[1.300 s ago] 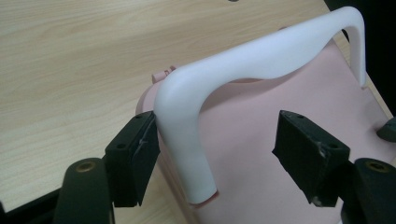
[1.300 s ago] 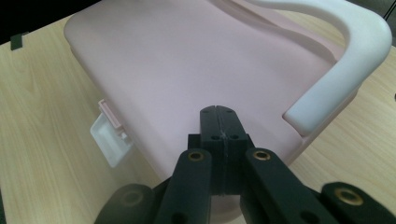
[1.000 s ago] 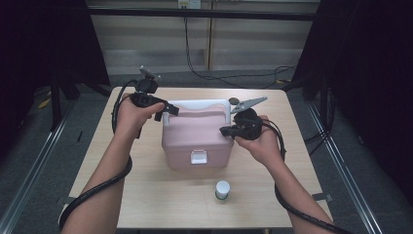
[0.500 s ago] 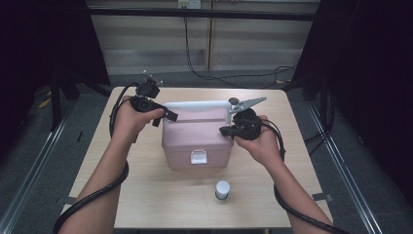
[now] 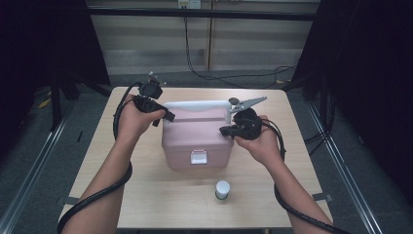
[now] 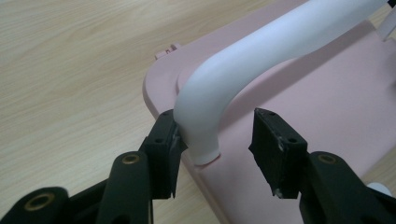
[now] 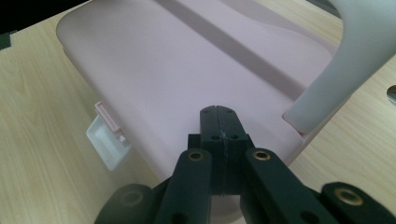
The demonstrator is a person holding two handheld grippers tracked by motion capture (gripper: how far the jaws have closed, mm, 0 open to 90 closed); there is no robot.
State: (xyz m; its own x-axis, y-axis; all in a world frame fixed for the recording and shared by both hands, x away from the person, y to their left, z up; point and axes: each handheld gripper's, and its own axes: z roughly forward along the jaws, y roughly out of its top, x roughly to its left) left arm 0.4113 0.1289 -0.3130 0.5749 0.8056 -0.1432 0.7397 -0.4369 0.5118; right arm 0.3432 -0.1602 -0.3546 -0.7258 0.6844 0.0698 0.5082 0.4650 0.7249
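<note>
A pink box (image 5: 195,141) with a white carry handle (image 5: 197,105) stands mid-table, its white latch (image 5: 198,157) facing the person. My left gripper (image 5: 165,117) is at the handle's left end. In the left gripper view the jaws straddle the handle's foot (image 6: 201,135) and have just been closing. One jaw touches the foot and the other stands apart from it, so my left gripper (image 6: 215,116) is still open. My right gripper (image 5: 225,130) is shut and empty, its tip (image 7: 219,112) over the lid (image 7: 177,60) beside the handle's right end (image 7: 359,51).
A small white-capped jar (image 5: 222,189) stands on the wooden table (image 5: 122,195) in front of the box. Black cables trail from both grippers along the forearms. The table edges drop to a dark floor on all sides.
The left hand has shifted slightly at the handle's left end. The right hand, the box and the jar have stayed where they were.
</note>
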